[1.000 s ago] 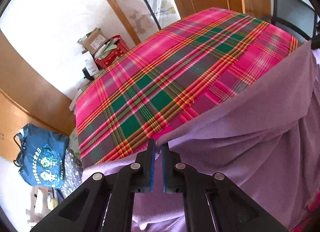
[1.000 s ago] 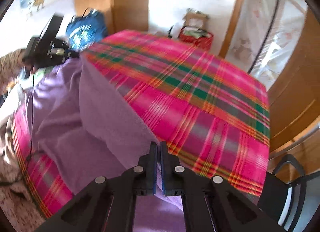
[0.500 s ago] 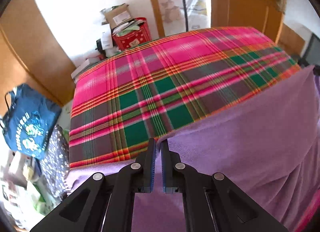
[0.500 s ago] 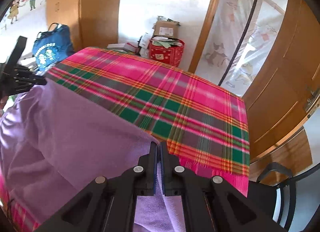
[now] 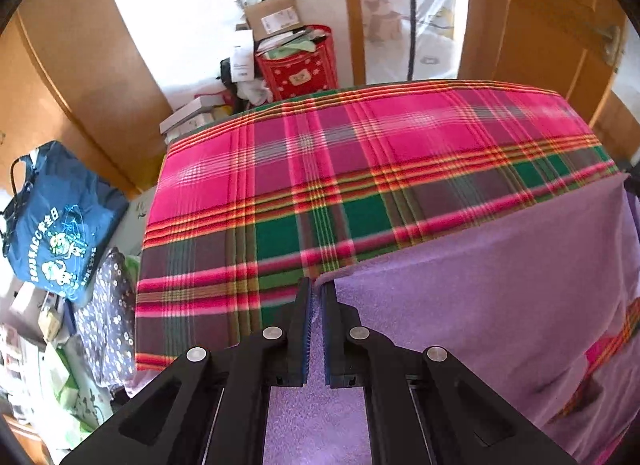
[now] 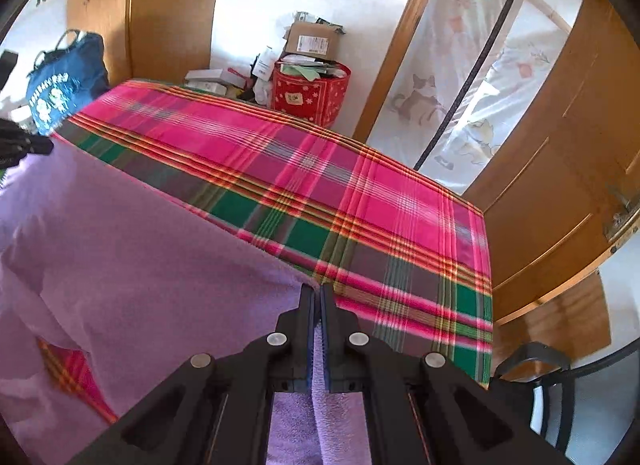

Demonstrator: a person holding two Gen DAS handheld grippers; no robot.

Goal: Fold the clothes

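A purple fleece cloth [image 5: 480,297] is stretched in the air between my two grippers, above a table covered with a pink and green plaid cloth [image 5: 360,169]. My left gripper [image 5: 316,289] is shut on the cloth's left top corner. My right gripper [image 6: 317,293] is shut on the right top corner of the purple cloth [image 6: 140,245]. The cloth's top edge runs taut between them and the rest hangs down over the near part of the table. The left gripper's tip [image 6: 24,145] shows at the left edge of the right wrist view.
Beyond the table's far edge stand a red bin full of papers [image 5: 298,69] with a cardboard box [image 5: 272,19] behind it. A blue bag [image 5: 52,225] hangs at the left. Wooden doors [image 6: 560,169] and a black chair [image 6: 560,385] are at the right.
Both grippers have swung to face the table's far side and spread apart, pulling the purple cloth's top edge straight and level. Both stay shut on the cloth.
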